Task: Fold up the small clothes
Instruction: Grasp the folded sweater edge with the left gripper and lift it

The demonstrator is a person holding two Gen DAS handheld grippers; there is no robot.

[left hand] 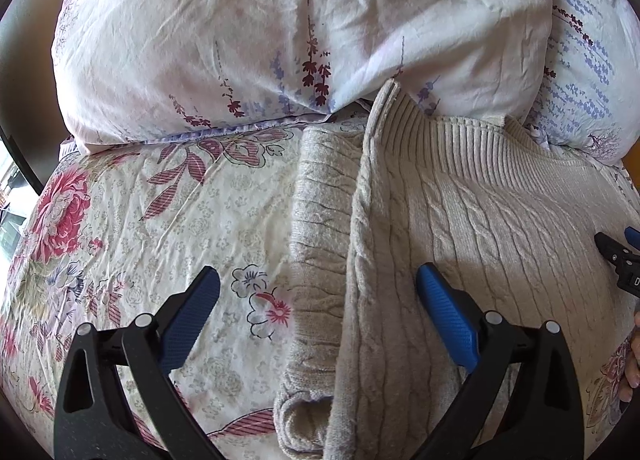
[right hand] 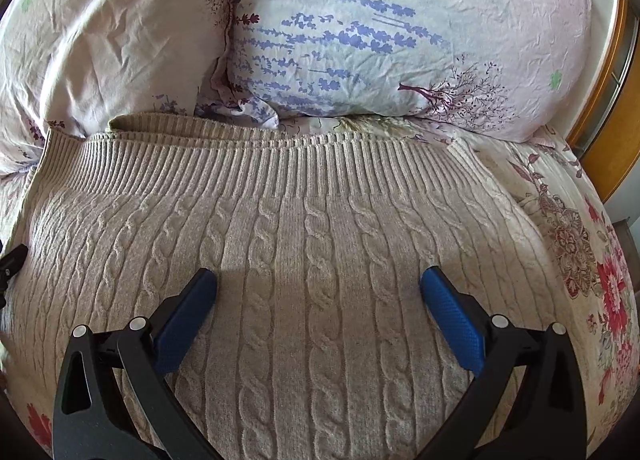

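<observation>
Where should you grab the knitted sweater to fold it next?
Probably the sweater is best taken at its left side edge, coming from the left over the bedsheet. That edge is raised, with the sleeve beside it, and the open left hand-held gripper already straddles it, so its fingers could pinch the fold.

The beige cable-knit sweater (right hand: 320, 260) shows twisted rope columns, with a plain ribbed band at 12 o'clock. Under it, the cream floral bedsheet (left hand: 160, 228) carries pink-red blooms and striped maroon leaves. At 12 o'clock, the pale lilac pillow with purple lavender sprigs (right hand: 380, 40) sits beside the whitish pillow with dark maroon sprigs (left hand: 280, 20). Both grippers have black frames and textured blue finger pads (right hand: 452, 312).
</observation>
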